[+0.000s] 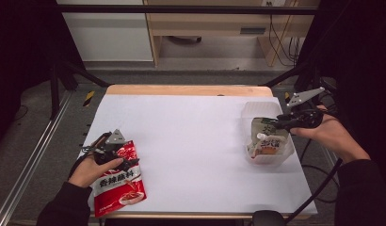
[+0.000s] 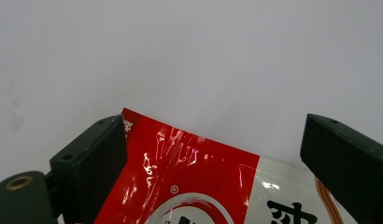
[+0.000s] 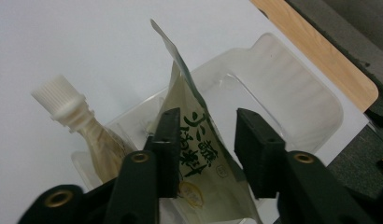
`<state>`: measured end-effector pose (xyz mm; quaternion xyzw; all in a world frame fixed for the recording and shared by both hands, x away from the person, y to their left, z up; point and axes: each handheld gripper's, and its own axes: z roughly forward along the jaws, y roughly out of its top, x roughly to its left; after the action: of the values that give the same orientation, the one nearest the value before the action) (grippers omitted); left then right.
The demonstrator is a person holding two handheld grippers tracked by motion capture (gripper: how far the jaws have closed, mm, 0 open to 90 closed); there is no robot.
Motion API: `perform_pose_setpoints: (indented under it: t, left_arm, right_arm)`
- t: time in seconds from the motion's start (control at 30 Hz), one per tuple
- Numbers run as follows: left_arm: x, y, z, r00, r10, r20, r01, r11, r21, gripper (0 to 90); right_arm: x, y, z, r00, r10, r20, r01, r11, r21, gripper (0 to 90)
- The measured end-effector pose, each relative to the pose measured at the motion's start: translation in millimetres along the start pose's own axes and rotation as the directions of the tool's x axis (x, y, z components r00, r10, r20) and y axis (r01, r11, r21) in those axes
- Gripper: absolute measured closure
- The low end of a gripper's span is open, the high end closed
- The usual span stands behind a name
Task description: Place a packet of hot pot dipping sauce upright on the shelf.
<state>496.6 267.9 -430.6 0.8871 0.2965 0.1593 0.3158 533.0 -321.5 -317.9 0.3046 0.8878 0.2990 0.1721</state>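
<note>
White tabletop — one red packet, one spouted pouch, seemingly one tray

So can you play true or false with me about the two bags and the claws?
1. The red bag lies flat on the white table. True.
2. The pale bag with the white cap lies loose in the middle of the table. False: it sits in the clear plastic tray near the table's right edge.
3. The left claw has the top edge of the red bag between its jaws. True, and the jaws stand wide apart.
4. The right claw squeezes the pale bag tight. False: its jaws stand open around the bag's upper edge, with a gap on one side.
5. The red bag is inside the tray. False: it is far left of it.
</note>
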Motion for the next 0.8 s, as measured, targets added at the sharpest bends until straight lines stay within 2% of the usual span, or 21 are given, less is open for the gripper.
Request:
perform_pose_setpoints:
  t: [0.07,0.1,0.2,0.23,0.27,0.3,0.4,0.43,0.47,0.5,0.53,0.57,0.6,0.63,0.67,0.7,0.73,0.77,0.8]
  left_arm:
    - [-0.3,0.0,0.4,1.0000,0.002,-0.001,-0.002,1.0000,0.000,7.2]
    - [-0.2,-0.2,0.7,1.0000,-0.001,-0.003,0.001,1.0000,0.000,7.2]
    - [0.2,-0.9,1.1,1.0000,0.000,-0.006,0.000,1.0000,-0.002,7.2]
    - [0.5,-1.4,0.9,1.0000,-0.002,-0.007,0.002,1.0000,0.001,7.2]
    - [0.5,-1.4,0.9,1.0000,-0.002,-0.007,0.002,1.0000,0.001,7.2]
    - [1.0,-2.1,1.1,0.9999,-0.004,-0.009,0.004,1.0000,0.000,7.2]
    - [1.8,-2.5,0.9,0.9998,-0.006,-0.016,0.006,1.0000,0.000,7.2]
    - [2.4,-3.2,0.6,0.9997,-0.007,-0.024,0.007,1.0000,0.000,7.2]
    - [2.4,-3.2,0.6,0.9997,-0.007,-0.024,0.007,1.0000,0.000,7.2]
    - [3.4,-4.6,0.6,0.9996,-0.011,-0.027,0.011,0.9999,0.001,7.2]
    - [3.4,-4.6,0.6,0.9996,-0.011,-0.027,0.011,0.9999,0.001,7.2]
    - [4.2,-5.6,1.5,0.9993,-0.018,-0.033,0.018,0.9998,0.000,7.2]
    - [4.2,-5.6,1.5,0.9993,-0.018,-0.033,0.018,0.9998,0.000,7.1]
    - [4.3,-5.9,1.6,0.9990,-0.022,-0.039,0.022,0.9998,-0.003,6.9]
    - [4.3,-5.9,1.6,0.9990,-0.022,-0.039,0.022,0.9998,-0.003,6.7]
    - [3.8,-6.7,0.5,0.9991,-0.017,-0.039,0.017,0.9998,-0.011,6.3]
    - [3.8,-6.7,0.5,0.9991,-0.017,-0.039,0.017,0.9998,-0.011,6.0]
    - [4.0,-8.0,-1.1,0.9993,-0.014,-0.036,0.013,0.9996,-0.024,6.0]
    - [4.0,-8.0,-1.1,0.9993,-0.014,-0.036,0.013,0.9996,-0.024,6.0]
  right_arm:
    - [2.6,2.6,-2.8,1.0000,-0.005,0.004,0.005,1.000,-0.019,55.5]
    - [5.6,5.6,-5.3,0.9996,-0.009,0.026,0.010,0.999,-0.040,48.4]
    - [10.1,10.3,-9.0,0.9990,-0.009,0.045,0.012,0.998,-0.062,43.9]
    - [14.3,14.8,-12.0,0.9981,-0.014,0.059,0.019,0.996,-0.085,38.2]
    - [14.3,14.8,-12.0,0.9981,-0.014,0.059,0.019,0.996,-0.085,38.2]
    - [20.0,19.9,-14.4,0.9974,-0.015,0.071,0.022,0.995,-0.099,32.2]
    - [26.6,25.8,-16.0,0.9963,-0.016,0.085,0.026,0.993,-0.116,27.1]
    - [35.3,32.0,-18.3,0.9945,-0.022,0.103,0.035,0.991,-0.131,21.9]
    - [35.3,32.0,-18.3,0.9945,-0.022,0.103,0.035,0.991,-0.131,21.9]
    - [46.0,38.4,-19.8,0.9912,-0.029,0.129,0.046,0.990,-0.133,18.8]
    - [46.0,38.4,-19.8,0.9912,-0.029,0.129,0.046,0.990,-0.133,18.8]
    - [58.3,44.7,-21.3,0.9886,-0.038,0.146,0.059,0.987,-0.146,16.9]
    - [58.3,44.7,-21.3,0.9886,-0.038,0.146,0.059,0.987,-0.146,16.9]
    - [70.4,50.7,-21.6,0.9889,-0.029,0.146,0.055,0.984,-0.172,14.8]
    - [70.4,50.7,-21.6,0.9889,-0.029,0.146,0.055,0.984,-0.172,14.8]
    - [82.0,56.5,-19.6,0.9886,-0.031,0.147,0.058,0.981,-0.186,12.7]
    - [82.0,56.5,-19.6,0.9886,-0.031,0.147,0.058,0.981,-0.186,12.7]
    - [92.7,61.1,-17.6,0.9887,-0.041,0.144,0.068,0.979,-0.192,11.9]
    - [92.7,61.1,-17.6,0.9887,-0.041,0.144,0.068,0.979,-0.192,11.9]
